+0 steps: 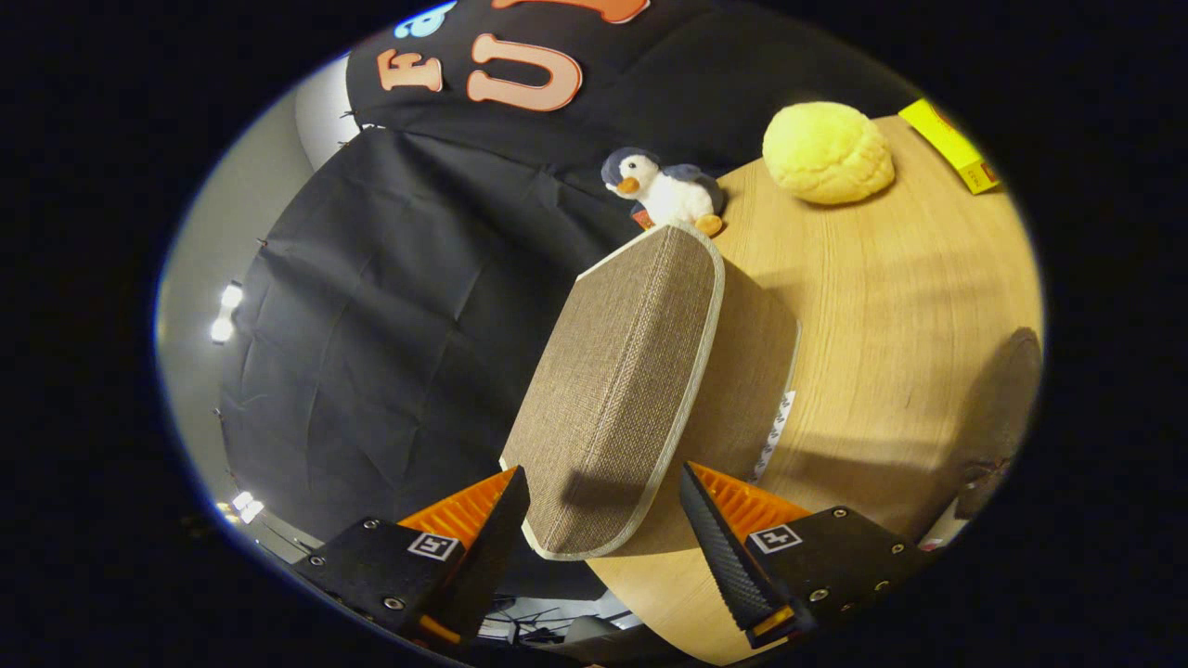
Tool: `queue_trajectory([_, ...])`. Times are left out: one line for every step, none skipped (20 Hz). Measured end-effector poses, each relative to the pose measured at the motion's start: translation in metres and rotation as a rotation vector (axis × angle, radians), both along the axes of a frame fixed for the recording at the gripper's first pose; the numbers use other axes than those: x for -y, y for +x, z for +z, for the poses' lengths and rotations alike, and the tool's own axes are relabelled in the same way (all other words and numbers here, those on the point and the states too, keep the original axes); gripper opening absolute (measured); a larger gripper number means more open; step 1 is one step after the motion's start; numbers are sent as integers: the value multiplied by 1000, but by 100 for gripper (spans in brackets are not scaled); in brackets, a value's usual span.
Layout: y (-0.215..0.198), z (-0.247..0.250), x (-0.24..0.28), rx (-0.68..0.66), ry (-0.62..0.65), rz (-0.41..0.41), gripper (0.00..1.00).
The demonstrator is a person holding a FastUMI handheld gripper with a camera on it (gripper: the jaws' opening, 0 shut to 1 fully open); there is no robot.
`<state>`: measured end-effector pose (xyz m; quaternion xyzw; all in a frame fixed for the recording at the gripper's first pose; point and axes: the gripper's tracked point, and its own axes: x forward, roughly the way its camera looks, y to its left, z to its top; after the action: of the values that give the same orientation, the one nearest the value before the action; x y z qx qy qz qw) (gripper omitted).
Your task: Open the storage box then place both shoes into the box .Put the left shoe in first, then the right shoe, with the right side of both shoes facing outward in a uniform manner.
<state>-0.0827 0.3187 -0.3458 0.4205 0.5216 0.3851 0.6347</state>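
I see my hand-held gripper spread wide, its fingers flanking the near edge of the storage box without pressing it. The woven box lid stands raised off the wooden surface. Beyond it sit a plush penguin and a yellow cushion

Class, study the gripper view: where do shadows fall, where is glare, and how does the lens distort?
Gripper view: fisheye bends the table edge; open gripper straddles the storage box, shadowing its near corner; bright lamps glare beside the cloth.
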Motion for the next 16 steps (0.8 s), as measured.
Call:
queue_trajectory([0, -4, -7, -23, 20, 8, 98])
queue_trajectory([0, -8, -12, -48, 35, 11, 97])
queue_trajectory([-1, -8, -15, -72, 72, 13, 97])
queue_trajectory([-1, -9, -19, -92, 101, 7, 97])
queue_trajectory([-1, -8, -21, -107, 136, 3, 97])
queue_trajectory([-1, -8, -24, -124, 167, -2, 96])
queue_trajectory([-1, -9, -23, -126, 188, -14, 96])
queue_trajectory([0, -11, -21, -140, 209, -25, 95])
queue_trajectory([-1, -10, -19, -167, 239, -41, 94])
queue_trajectory([-1, -8, -17, -188, 274, -51, 90])
queue_trajectory([-1, -5, -13, -202, 310, -62, 88])
queue_trajectory([1, -1, -12, -207, 340, -74, 80])
queue_trajectory([1, 1, -11, -201, 356, -81, 74])
queue_trajectory([1, 3, -11, -192, 366, -83, 63])
queue_trajectory([0, 5, -11, -187, 378, -86, 60])
queue_trajectory([2, 9, -9, -183, 395, -89, 54])
